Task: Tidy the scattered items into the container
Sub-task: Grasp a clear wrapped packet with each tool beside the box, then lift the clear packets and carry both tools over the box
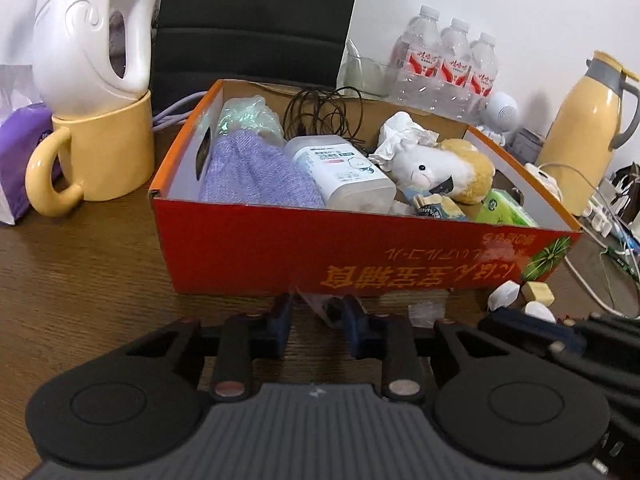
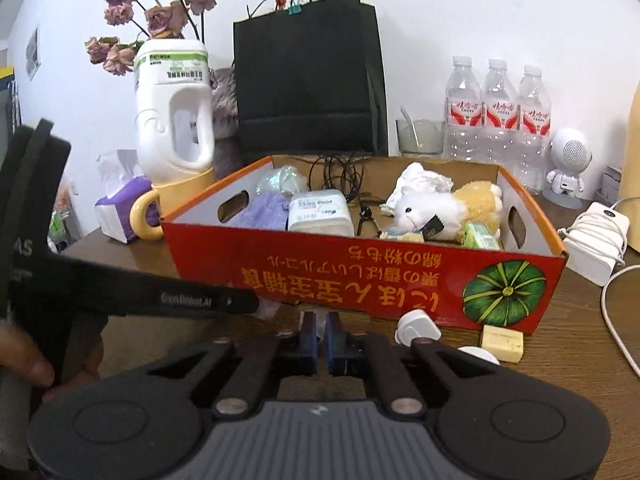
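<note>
Both grippers pinch a clear plastic wrapper (image 1: 320, 306) on the wooden table (image 1: 80, 260), left gripper (image 1: 318, 312) partly closed, right gripper (image 2: 320, 326) nearly shut. Just beyond stands the red box (image 2: 320, 276) holding a plush toy (image 2: 440, 208), purple cloth (image 1: 256, 176) and a white bottle (image 1: 340, 172). Loose plugs (image 2: 416, 330) lie at its front.

The box (image 1: 360, 256) hides most of a clear wrapper (image 1: 320, 308); the flask (image 2: 634, 168) is cut by the right edge.

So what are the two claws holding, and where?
Both pinch one crinkly clear plastic wrapper by the box: left claw its near edge, right claw a thin fold.
</note>
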